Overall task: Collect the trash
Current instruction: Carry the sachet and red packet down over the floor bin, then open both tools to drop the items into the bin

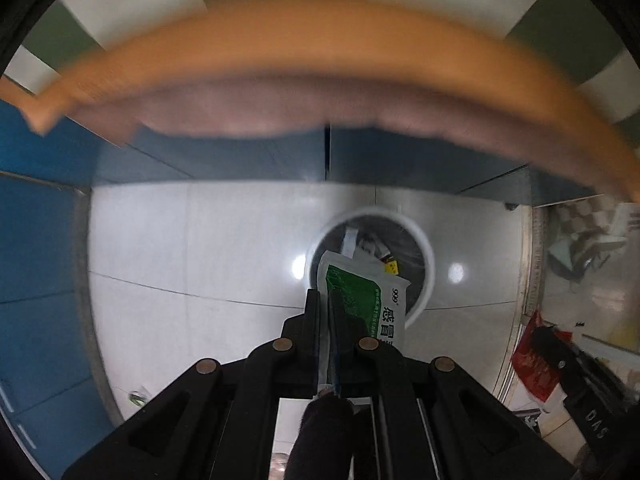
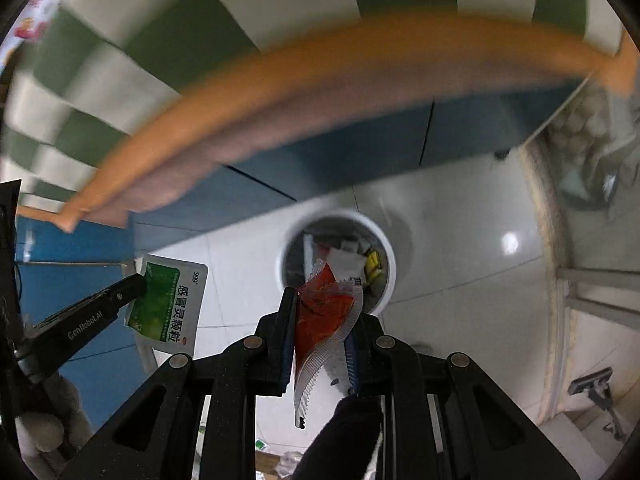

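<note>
The left hand-held gripper (image 1: 329, 304) is clamped on a green-and-white sachet (image 1: 362, 292), held in the air above the white round bin (image 1: 424, 248) on the tiled floor (image 1: 200, 248). The right hand-held gripper (image 2: 322, 308) is closed on a red torn wrapper (image 2: 324, 312), likewise suspended over the bin, which already contains assorted litter.

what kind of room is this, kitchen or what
Probably a home kitchen or utility corner: blue cabinet doors under an orange-edged counter, glossy white floor tiles, and a white trash bin on the floor.
</note>
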